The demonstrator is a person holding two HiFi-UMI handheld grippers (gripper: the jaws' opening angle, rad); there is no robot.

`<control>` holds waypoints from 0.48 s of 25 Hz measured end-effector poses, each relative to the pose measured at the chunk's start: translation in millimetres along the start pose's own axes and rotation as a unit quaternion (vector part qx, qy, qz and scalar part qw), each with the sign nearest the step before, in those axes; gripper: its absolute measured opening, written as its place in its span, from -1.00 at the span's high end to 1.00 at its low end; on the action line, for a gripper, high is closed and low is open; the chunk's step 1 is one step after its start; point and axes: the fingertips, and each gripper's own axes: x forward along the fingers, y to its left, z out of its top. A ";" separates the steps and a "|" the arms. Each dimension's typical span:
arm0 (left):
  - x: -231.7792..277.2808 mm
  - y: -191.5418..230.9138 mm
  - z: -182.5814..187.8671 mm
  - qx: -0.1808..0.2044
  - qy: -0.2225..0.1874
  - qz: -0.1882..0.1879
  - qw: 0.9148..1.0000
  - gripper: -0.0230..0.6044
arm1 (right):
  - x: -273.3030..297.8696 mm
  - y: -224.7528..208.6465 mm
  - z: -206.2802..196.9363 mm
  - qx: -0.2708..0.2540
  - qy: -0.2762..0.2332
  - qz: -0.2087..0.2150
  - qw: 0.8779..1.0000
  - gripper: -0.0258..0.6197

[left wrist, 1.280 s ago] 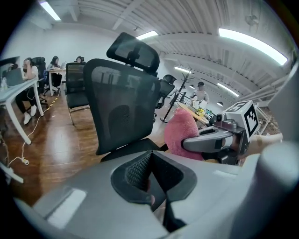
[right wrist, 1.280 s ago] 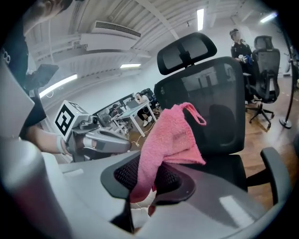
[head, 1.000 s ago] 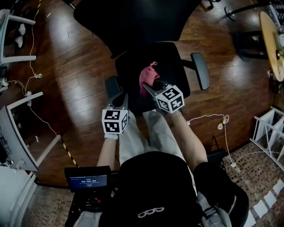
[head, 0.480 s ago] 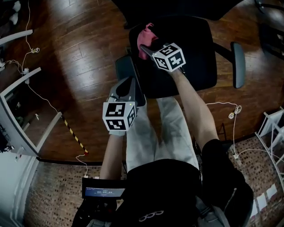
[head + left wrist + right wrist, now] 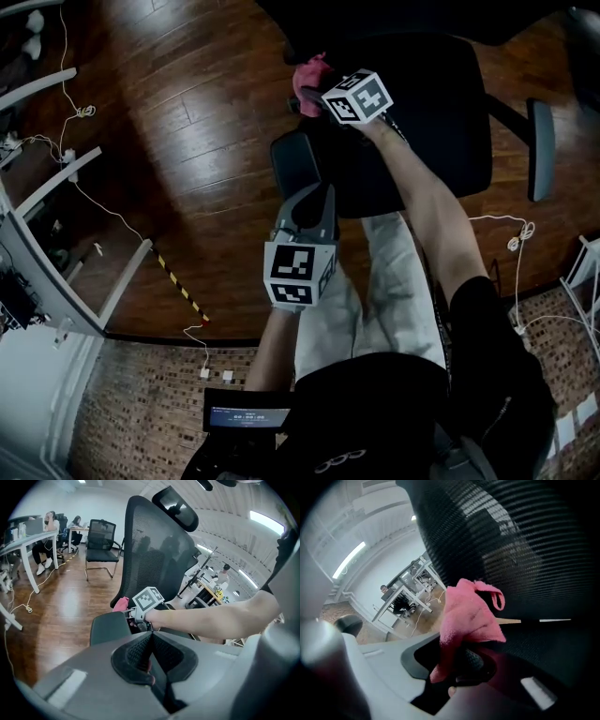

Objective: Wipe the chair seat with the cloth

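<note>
We see the right tool (image 5: 457, 660) clamped on the pink cloth (image 5: 471, 613). The cloth's lower fold is pinched between the jaws, and the rest bunches up and forward out of them, with a small loop sticking out near its top. Right behind it we see the dark mesh of the backrest (image 5: 525, 536).

From the head view, the cloth sits at the very tip of that tool, at the far left corner of the black chair seat (image 5: 431, 131), close to where the backrest begins. Whether it actually presses on the seat we cannot tell.

The left tool (image 5: 149, 641) has its jaws pressed together with nothing between them. We find it held over the person's light trousers (image 5: 375, 281), just on the near side of the left armrest (image 5: 298, 161) and well apart from the cloth. Looking along its jaws, we see that armrest first, then the right tool's marker cube (image 5: 149, 599) with a bit of pink beside it. Wooden floor (image 5: 187, 141) surrounds the chair.
</note>
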 end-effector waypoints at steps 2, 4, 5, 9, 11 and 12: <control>1.7 -0.5 -2.2 0.000 0.005 0.002 1.000 0.95 | 2.1 -14.1 -6.5 0.013 0.006 -0.014 1.000 0.69; 5.5 -1.3 -4.3 -0.001 0.012 0.006 1.000 0.95 | 0.1 -29.0 -12.9 0.027 0.007 -0.026 0.999 0.69; 8.0 -3.2 -4.6 -0.003 0.013 0.007 1.000 0.95 | -3.6 -37.4 -16.2 0.034 0.007 -0.032 0.999 0.69; 9.3 -9.8 -12.9 -0.010 0.030 0.009 0.999 0.95 | -27.0 -72.4 -22.7 0.052 0.003 -0.070 0.996 0.69; 10.4 -8.5 -13.6 -0.016 0.026 0.014 0.999 0.95 | -41.5 -91.8 -24.7 0.059 0.004 -0.098 0.993 0.69; 11.5 -8.0 -13.0 -0.019 0.024 0.017 0.999 0.95 | -49.7 -102.4 -26.3 0.062 0.005 -0.113 0.992 0.69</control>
